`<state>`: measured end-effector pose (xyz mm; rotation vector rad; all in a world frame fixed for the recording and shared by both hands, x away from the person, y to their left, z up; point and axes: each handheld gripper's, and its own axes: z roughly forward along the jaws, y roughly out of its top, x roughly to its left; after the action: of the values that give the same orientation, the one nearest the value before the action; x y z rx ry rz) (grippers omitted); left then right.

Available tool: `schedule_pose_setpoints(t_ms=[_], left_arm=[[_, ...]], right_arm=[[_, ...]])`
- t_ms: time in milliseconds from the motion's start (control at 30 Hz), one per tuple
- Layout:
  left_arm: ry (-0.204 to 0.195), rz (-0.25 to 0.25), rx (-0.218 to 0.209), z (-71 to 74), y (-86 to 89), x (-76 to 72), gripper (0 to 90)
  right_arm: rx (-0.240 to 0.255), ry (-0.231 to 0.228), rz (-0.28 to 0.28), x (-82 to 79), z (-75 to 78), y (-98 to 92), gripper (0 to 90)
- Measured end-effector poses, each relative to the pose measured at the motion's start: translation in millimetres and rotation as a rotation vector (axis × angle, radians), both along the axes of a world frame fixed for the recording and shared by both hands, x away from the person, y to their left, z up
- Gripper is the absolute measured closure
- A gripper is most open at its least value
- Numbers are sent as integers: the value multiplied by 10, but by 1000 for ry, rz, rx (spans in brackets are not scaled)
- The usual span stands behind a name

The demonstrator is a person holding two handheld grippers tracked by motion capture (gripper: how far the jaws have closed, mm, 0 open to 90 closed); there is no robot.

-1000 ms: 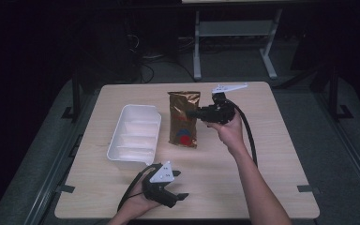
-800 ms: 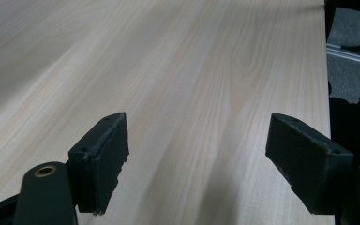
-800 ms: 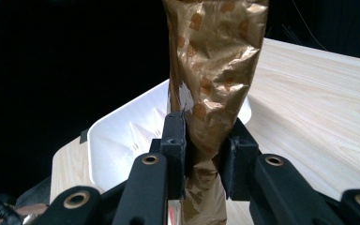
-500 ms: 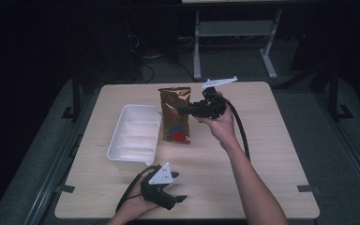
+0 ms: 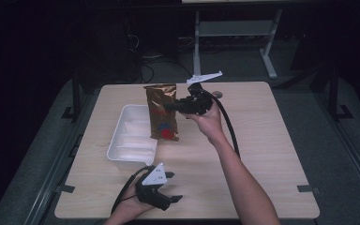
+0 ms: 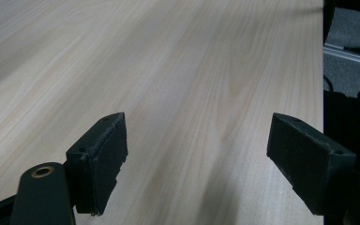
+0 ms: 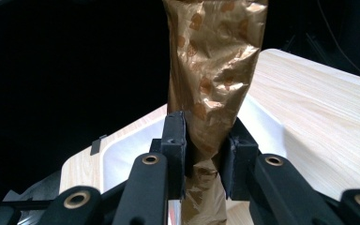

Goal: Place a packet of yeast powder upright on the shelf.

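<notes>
We saw a light wooden table point(image 5: 262, 140) bearing a white plastic tray point(image 5: 130, 136) on its left half, and above the tray's right edge a gold foil snack bag point(image 5: 161, 112) with a red mark near its lower end, held upright and clear of the tabletop. The right gripper point(image 5: 171, 107) reached in level from the right and held the bag at about mid-height; in the right gripper view the bag point(image 7: 213, 70) rose between the two black jaws, which pinched the crumpled foil from both sides, with the tray's point(image 7: 131, 154) white rim just beyond. The right hand point(image 5: 208, 117) bore the gripper well above the table. The left gripper point(image 5: 168, 199) rested low near the table's front edge, well apart from the bag and just in front of the tray; in the left gripper view its jaws stood spread wide over bare wood point(image 6: 168, 70), with nothing between them. We judged the step in hand to be the carry: the bag had been lifted and was on its way to the tray, not yet set in it. The next move, in our judgement, called for bringing the bag farther left over the tray's hollow, lowering it until its bottom end met the tray floor, perhaps laying it flat, and only then parting the jaws, since the slack foil could slip or catch on the rim.
</notes>
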<state>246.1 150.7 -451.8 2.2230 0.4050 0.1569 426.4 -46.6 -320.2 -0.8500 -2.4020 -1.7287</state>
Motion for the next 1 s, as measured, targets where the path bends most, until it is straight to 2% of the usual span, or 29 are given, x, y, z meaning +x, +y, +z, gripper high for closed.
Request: schedule_pose_setpoints(t_ms=[633,1000], left_arm=[[0,-3,11,-20,6,11,202],[-1,-4,18,-24,15,17,204]], right_arm=[[3,5,57,89,-52,510,738],[-3,19,49,136,-173,730,738]])
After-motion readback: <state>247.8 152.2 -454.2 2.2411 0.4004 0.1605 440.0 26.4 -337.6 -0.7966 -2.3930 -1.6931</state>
